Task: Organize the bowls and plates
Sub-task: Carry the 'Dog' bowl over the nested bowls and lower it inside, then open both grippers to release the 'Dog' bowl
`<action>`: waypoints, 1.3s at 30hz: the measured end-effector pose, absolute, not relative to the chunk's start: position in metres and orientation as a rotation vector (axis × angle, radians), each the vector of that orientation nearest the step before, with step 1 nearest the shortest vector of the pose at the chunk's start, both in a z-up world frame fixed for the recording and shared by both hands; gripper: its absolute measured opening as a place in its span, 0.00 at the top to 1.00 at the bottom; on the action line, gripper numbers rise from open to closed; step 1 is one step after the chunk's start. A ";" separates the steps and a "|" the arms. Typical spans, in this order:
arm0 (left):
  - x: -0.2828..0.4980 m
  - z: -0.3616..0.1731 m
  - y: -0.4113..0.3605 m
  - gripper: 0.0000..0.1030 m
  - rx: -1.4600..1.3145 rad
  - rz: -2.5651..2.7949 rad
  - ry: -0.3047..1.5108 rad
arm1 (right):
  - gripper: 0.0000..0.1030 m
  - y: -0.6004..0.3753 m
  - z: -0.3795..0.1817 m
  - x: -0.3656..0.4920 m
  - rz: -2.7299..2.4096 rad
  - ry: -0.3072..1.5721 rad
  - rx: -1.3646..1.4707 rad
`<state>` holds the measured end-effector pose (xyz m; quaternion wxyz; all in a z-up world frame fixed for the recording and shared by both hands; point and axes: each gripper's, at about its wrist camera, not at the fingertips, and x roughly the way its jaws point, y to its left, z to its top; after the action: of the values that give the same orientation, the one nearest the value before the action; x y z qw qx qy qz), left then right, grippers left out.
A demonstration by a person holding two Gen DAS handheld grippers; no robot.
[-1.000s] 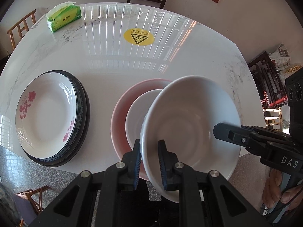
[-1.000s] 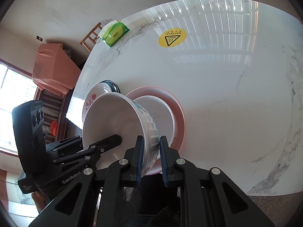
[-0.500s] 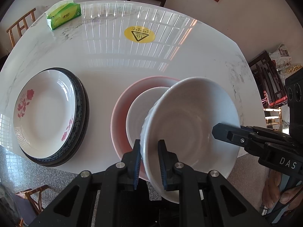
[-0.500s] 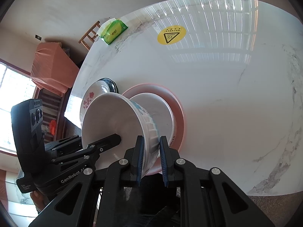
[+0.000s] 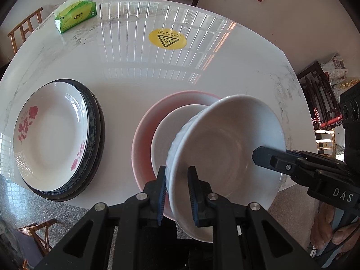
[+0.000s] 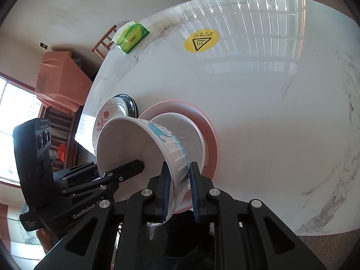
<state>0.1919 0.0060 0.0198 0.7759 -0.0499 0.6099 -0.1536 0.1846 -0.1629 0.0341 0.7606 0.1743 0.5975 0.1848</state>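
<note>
Lifted slightly, white bowl (image 5: 225, 148) tilts rightward above pink plate (image 5: 144, 132), both jaws clamping.

You have carried the white bowl (image 5: 225, 148) a little farther over the table, so it now covers more of the smaller bowl (image 5: 173, 132) sitting in the pink plate (image 5: 146, 130), and its rim has dropped lower.

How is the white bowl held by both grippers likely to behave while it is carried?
The white bowl looks like glazed ceramic: probably rigid, fragile and slippery. The left gripper and right gripper pinch only opposite rim edges, so it may pivot; it already hangs tilted.
</note>
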 end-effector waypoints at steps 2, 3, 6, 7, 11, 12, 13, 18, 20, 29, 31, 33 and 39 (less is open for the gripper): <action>0.193 0.020 0.006 0.83 -0.106 -0.335 1.317 | 0.84 -0.164 0.033 0.186 0.400 1.300 0.379; 0.193 0.020 0.005 0.83 -0.099 -0.334 1.312 | 0.84 -0.164 0.033 0.186 0.398 1.298 0.378; 0.193 0.022 0.003 0.83 -0.077 -0.327 1.295 | 0.84 -0.165 0.032 0.187 0.390 1.296 0.375; 0.193 0.022 0.003 0.83 -0.074 -0.325 1.293 | 0.84 -0.166 0.032 0.188 0.389 1.297 0.380; 0.196 0.022 0.006 0.81 -0.068 -0.317 1.280 | 0.84 -0.167 0.030 0.190 0.389 1.295 0.385; 0.196 0.022 0.006 0.80 -0.058 -0.313 1.273 | 0.84 -0.167 0.030 0.190 0.387 1.293 0.382; 0.197 0.022 0.006 0.80 -0.045 -0.308 1.264 | 0.84 -0.166 0.030 0.191 0.385 1.290 0.379; 0.197 0.024 0.005 0.78 0.004 -0.300 1.233 | 0.85 -0.168 0.031 0.193 0.381 1.282 0.380; 0.197 0.024 0.006 0.78 0.010 -0.303 1.227 | 0.85 -0.168 0.032 0.192 0.379 1.277 0.375; 0.182 0.063 0.028 0.68 -0.059 -0.363 1.099 | 0.82 -0.175 0.052 0.180 0.383 1.183 0.321; 0.178 0.067 0.034 0.60 -0.065 -0.360 1.089 | 0.82 -0.176 0.055 0.176 0.375 1.163 0.277; 0.175 0.066 0.040 0.58 -0.072 -0.353 1.099 | 0.82 -0.179 0.053 0.173 0.362 1.161 0.262; 0.173 0.048 0.055 0.58 -0.112 -0.301 1.159 | 0.82 -0.184 0.039 0.170 0.348 1.203 0.245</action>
<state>0.1734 0.0551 0.0485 0.8246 -0.0525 0.5452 -0.1418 0.1704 -0.1840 0.0388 0.8034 0.1146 0.5613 0.1624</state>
